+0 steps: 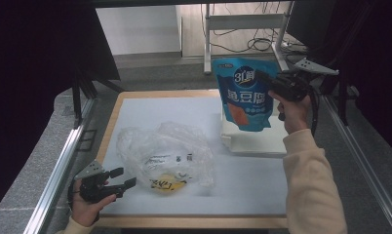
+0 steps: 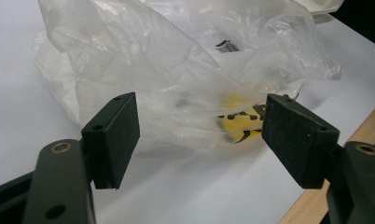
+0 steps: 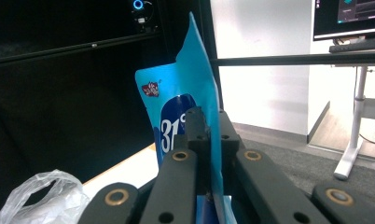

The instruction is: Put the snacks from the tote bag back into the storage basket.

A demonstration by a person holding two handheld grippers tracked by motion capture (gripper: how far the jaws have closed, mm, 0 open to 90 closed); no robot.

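A blue snack pouch with white lettering hangs in the air over the far right of the table. My right gripper is shut on the pouch's right edge; in the right gripper view the blue pouch stands pinched between the two black jaws, my right gripper pointing level. A crumpled clear plastic bag lies mid-table with a yellow packet inside. My left gripper rests at the near left corner, open, jaws aimed at the bag; the yellow packet shows through the plastic between the left gripper jaws, farther off.
A white shallow box sits on the table under the pouch. The white mat covers a wooden tabletop with a near edge. Metal rails run along both sides. A desk frame and cables stand beyond the far edge.
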